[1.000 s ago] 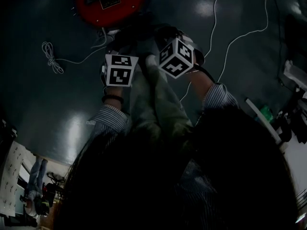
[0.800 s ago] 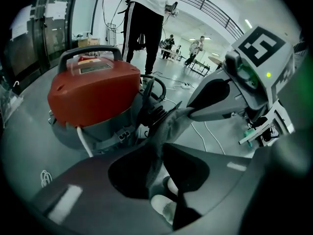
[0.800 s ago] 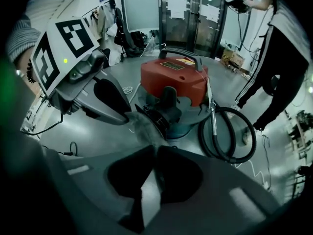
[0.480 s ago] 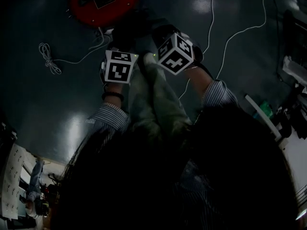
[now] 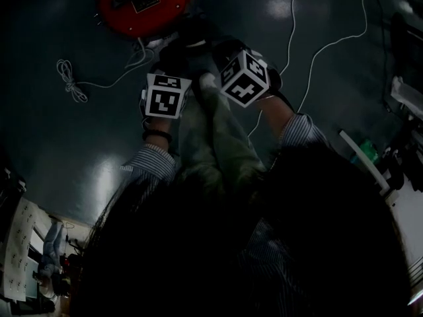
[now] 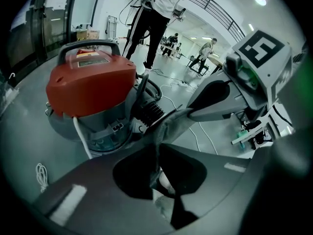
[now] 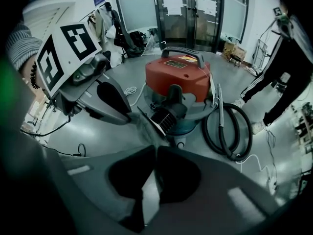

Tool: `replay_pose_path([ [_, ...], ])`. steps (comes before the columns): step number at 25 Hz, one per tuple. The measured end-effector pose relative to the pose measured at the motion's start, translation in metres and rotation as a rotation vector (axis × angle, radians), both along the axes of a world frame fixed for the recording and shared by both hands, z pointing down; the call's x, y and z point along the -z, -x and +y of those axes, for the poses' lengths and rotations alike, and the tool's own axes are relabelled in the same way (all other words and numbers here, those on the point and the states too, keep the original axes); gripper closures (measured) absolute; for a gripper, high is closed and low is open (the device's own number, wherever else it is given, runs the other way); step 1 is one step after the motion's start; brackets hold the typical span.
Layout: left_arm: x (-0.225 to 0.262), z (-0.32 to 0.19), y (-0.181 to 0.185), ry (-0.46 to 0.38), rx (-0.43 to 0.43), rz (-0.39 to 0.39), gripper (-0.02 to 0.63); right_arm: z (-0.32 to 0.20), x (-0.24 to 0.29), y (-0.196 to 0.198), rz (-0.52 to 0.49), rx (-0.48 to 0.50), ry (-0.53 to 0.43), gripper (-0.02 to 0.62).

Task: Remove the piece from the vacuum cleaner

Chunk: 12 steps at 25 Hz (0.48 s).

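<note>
Since the earlier frame both claws have just been closing, with grey cloth between the jaws of each, and the hands have hardly shifted. The left claw is now seen clamped on a fold of the grey cloth piece, and the right claw is clamped on the same piece a little farther along. The cloth is held up between the two claws, just in front of the red-topped vacuum cleaner, which stands on the dark floor. Whether the cloth still touches the machine's black ribbed part cannot be told. A coiled black hose is seen lying against the cleaner's side, and a white cable is looped on the floor nearby.
</note>
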<state>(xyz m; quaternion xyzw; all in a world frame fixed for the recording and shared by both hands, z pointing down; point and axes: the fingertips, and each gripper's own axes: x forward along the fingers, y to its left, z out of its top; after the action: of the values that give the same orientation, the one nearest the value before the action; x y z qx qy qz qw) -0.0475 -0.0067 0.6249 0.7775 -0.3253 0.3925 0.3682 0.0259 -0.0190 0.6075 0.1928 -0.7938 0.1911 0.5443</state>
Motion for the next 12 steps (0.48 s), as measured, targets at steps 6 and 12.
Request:
replay_pose_path([
  [6, 0.0, 0.007, -0.001, 0.007, 0.031, 0.008, 0.569, 0.003, 0.003, 0.0, -0.006, 0.001, -0.004, 0.571],
  [12, 0.0, 0.012, 0.001, 0.017, 0.03, 0.016, 0.571, 0.011, 0.001, 0.0, -0.012, -0.015, 0.006, 0.571],
])
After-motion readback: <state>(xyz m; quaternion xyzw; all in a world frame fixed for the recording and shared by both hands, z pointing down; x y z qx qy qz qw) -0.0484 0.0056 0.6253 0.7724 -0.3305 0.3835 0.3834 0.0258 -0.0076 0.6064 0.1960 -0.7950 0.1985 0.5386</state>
